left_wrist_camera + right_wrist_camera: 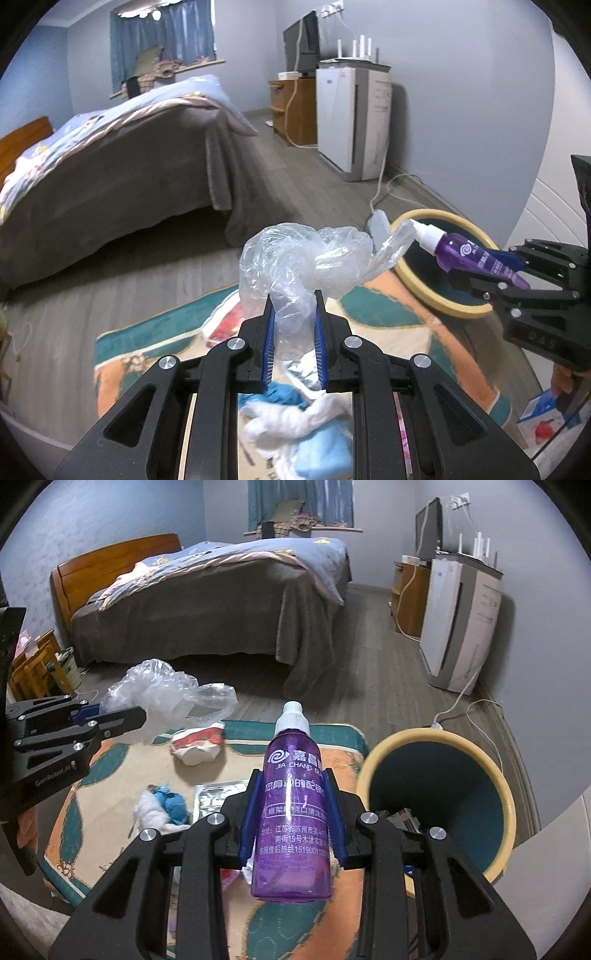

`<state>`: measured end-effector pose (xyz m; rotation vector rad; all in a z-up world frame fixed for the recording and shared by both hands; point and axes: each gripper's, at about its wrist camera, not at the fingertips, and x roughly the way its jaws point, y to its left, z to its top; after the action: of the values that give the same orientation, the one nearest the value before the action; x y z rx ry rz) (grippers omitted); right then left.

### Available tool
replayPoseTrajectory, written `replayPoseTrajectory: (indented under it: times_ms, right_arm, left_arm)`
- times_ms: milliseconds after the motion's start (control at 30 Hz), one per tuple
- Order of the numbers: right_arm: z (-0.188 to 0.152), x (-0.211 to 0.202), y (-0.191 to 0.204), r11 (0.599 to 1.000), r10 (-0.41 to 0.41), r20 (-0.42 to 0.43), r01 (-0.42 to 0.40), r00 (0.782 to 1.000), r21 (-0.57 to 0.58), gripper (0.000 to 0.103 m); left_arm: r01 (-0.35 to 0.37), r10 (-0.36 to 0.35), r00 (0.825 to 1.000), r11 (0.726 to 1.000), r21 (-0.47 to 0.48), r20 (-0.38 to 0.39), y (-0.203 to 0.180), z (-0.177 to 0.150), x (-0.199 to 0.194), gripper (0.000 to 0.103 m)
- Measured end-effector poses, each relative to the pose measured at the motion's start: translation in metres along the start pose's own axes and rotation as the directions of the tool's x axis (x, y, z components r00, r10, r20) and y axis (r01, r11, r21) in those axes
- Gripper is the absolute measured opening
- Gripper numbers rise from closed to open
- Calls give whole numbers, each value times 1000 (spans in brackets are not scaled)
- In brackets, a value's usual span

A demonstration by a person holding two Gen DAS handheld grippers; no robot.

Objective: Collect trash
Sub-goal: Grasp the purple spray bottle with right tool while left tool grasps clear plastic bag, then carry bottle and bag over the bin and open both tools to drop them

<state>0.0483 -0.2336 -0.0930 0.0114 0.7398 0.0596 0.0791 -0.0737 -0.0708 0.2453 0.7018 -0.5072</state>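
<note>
2 grips: left fingers (295, 299) pinching plastic bag (295, 258), right fingers (293, 779) clamping purple bottle (293, 797) beside bin (443, 738).

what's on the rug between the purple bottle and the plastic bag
In the right wrist view, a crumpled red-and-white wrapper lies on the rug between the purple bottle and the plastic bag.

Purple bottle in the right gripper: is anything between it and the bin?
Nothing visible. The bottle is clamped in the right gripper, and the bin stands open just to its right, with only rug between.
</note>
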Motion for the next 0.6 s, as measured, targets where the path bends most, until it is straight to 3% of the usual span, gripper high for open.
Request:
replayPoseTrajectory:
  times_ms: [600]
  right_arm:
    - [-24, -2, -91, 989, -67, -15, 69, 998, 132, 32]
  left_arm:
    - [69, -64, 996, 994, 80, -61, -65, 14, 50, 19]
